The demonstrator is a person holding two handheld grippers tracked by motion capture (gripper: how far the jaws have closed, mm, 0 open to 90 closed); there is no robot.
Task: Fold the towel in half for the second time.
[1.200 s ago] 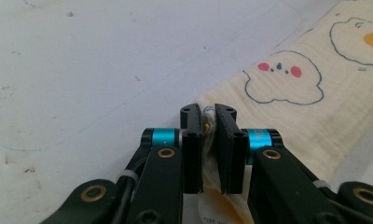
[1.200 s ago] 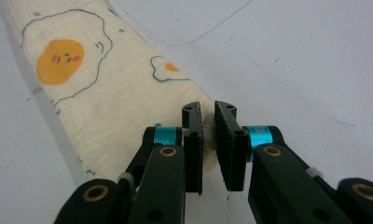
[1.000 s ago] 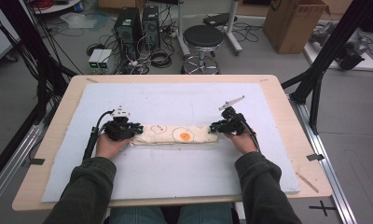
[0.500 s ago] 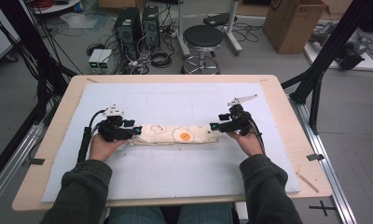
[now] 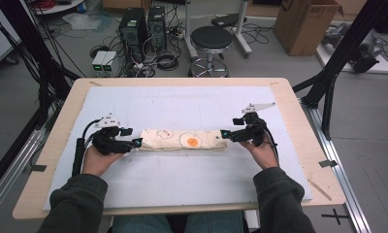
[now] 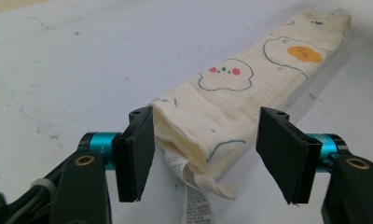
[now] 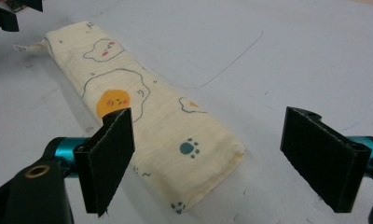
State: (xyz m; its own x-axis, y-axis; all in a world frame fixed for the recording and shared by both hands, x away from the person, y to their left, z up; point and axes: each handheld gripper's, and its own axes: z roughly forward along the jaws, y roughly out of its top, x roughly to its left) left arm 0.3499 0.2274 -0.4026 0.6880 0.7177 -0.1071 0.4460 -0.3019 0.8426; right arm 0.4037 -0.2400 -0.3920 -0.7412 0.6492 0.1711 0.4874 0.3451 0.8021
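A cream cloth (image 5: 182, 140) printed with cartoon animals and an orange blob lies folded into a long strip across the white mat (image 5: 182, 102). My left gripper (image 5: 134, 142) is at its left end. In the left gripper view the jaws (image 6: 212, 154) have just been opening, and the cloth's end (image 6: 250, 88) with its label lies loose between them. My right gripper (image 5: 226, 133) is at the right end. Its jaws (image 7: 212, 163) have also just been opening and stand wide on either side of the cloth's corner (image 7: 147, 126), without pressing on it.
The mat covers most of a wooden table (image 5: 299, 111). A thin wooden stick (image 5: 319, 189) lies near the table's front right corner. Beyond the far edge, on the floor, stand a stool (image 5: 211, 39), computer towers (image 5: 143, 24) and a cardboard box (image 5: 303, 24).
Both grippers have opened and let go of the cloth's ends. Each hand has drawn slightly outward and up. The cloth lies where it was.
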